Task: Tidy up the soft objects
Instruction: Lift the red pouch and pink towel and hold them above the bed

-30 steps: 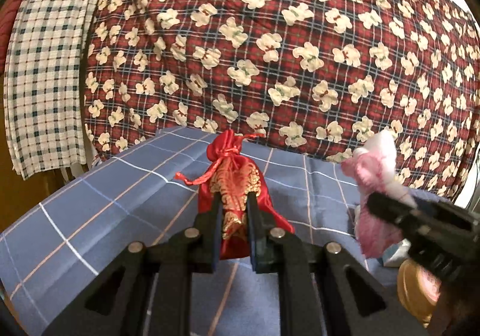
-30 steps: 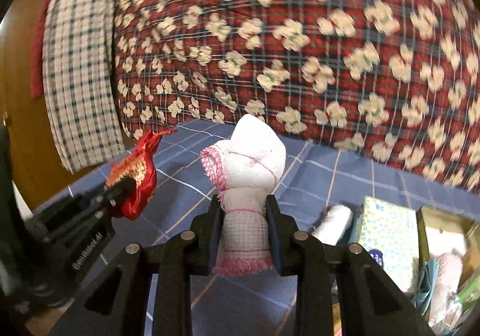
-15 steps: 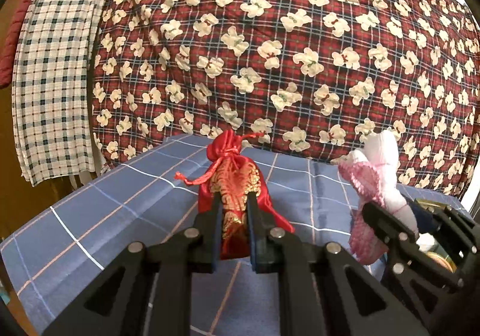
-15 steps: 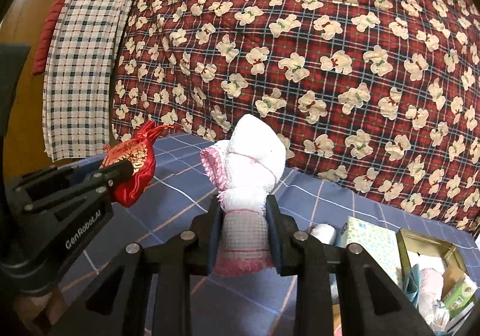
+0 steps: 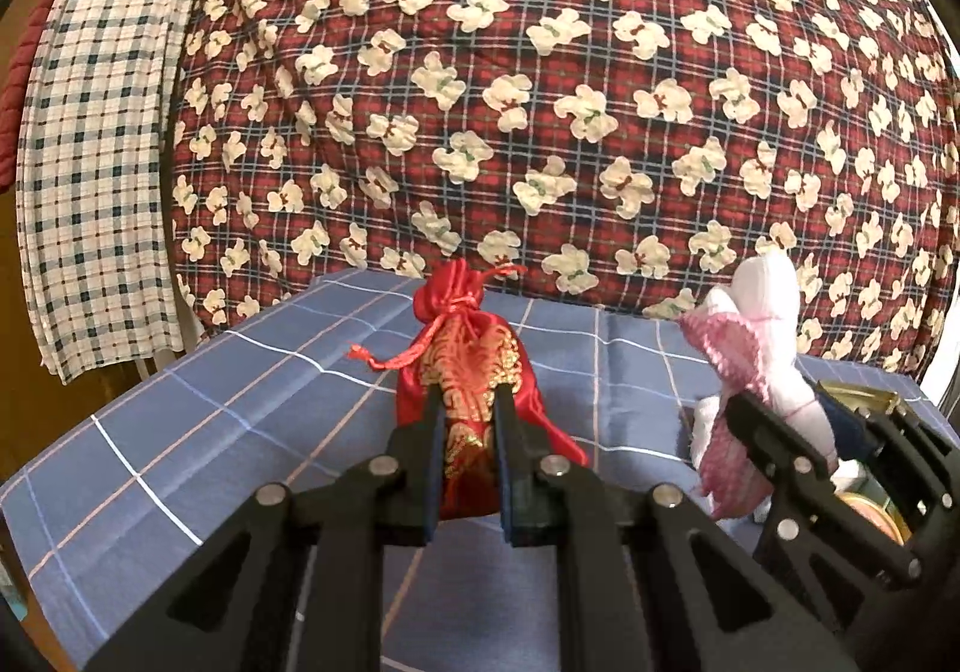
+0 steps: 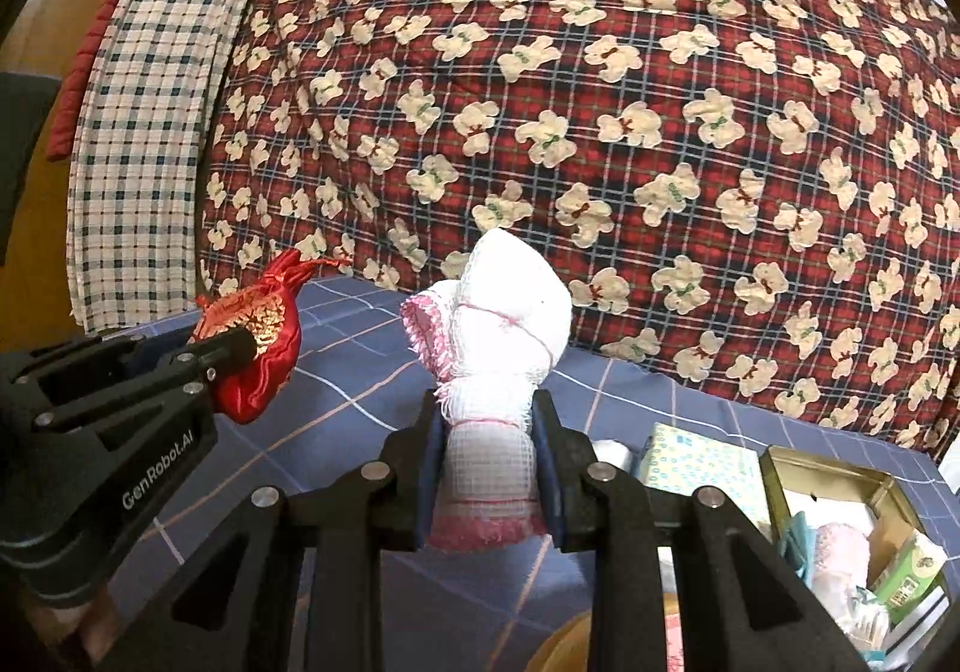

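My left gripper [image 5: 467,402] is shut on a red satin drawstring pouch with gold embroidery [image 5: 465,348] and holds it upright above the blue checked cloth [image 5: 210,432]. The pouch also shows in the right wrist view [image 6: 258,336]. My right gripper [image 6: 487,402] is shut on a rolled white and pink cloth bundle [image 6: 504,324], also held up above the cloth. The bundle shows at the right of the left wrist view [image 5: 756,360].
A red plaid quilt with cream bears [image 5: 540,102] hangs behind the table. A checked towel [image 5: 96,144] hangs at the left. At the right stand a patterned tissue box [image 6: 690,462] and an open gold tin [image 6: 840,498] holding small items.
Both grippers have risen and tilted up with their loads; the table appears lower and the quilt fills more of both views. Both grips are unchanged.
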### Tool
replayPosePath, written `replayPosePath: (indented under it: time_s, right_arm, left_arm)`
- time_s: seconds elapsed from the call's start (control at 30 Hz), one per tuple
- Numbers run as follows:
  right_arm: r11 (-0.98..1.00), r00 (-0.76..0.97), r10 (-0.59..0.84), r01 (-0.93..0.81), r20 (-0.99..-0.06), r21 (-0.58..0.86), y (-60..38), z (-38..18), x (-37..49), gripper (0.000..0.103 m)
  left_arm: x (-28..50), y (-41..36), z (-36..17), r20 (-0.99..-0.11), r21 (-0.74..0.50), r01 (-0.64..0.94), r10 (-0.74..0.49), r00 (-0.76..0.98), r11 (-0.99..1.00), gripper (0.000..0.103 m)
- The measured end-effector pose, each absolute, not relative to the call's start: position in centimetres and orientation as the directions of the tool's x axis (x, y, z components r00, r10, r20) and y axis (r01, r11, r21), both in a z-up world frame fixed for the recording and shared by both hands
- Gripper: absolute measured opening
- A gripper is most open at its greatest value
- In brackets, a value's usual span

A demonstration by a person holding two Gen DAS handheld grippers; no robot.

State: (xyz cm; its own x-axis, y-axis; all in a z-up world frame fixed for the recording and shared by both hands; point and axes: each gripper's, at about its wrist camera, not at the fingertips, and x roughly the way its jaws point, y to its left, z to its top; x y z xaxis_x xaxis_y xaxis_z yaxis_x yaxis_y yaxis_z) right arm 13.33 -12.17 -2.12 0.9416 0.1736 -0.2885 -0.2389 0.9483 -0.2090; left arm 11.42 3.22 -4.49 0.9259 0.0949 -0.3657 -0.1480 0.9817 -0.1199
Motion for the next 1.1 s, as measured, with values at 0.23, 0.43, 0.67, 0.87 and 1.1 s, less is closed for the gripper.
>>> replayPosePath:
  time_s: [0.23,0.43,0.67,0.87,1.1]
  right_arm:
    - [0.961,0.949,0.152,-0.207,-0.277,-0.181,-14.1,-1.9,13.0,0.03]
    - [0.97,0.953,0.131,-0.18,-0.273,-0.166,-15.3,-1.8,12.9,0.03]
    - [0.978,0.957,0.111,-0.153,-0.267,-0.142,-16.7,-1.7,12.6,0.031]
    - [0.983,0.959,0.095,-0.133,-0.268,-0.126,-17.8,-1.6,12.5,0.031]
    - [0.987,0.96,0.08,-0.114,-0.268,-0.114,-18.8,-1.5,12.4,0.031]
  left_arm:
    - [11.4,1.8,-4.4,-0.366,-0.101,-0.139,0.093,0.926,0.985,0.012]
    - [12.0,0.2,-4.4,-0.385,-0.081,-0.101,0.062,0.921,0.992,0.012]
    - [12.0,-1.5,-4.3,-0.384,-0.066,-0.071,0.04,0.923,0.995,0.012]
    - [12.0,-2.8,-4.3,-0.385,-0.065,-0.043,0.015,0.923,0.997,0.012]
    - [12.1,-4.1,-4.2,-0.385,-0.06,-0.018,-0.007,0.923,0.998,0.012]
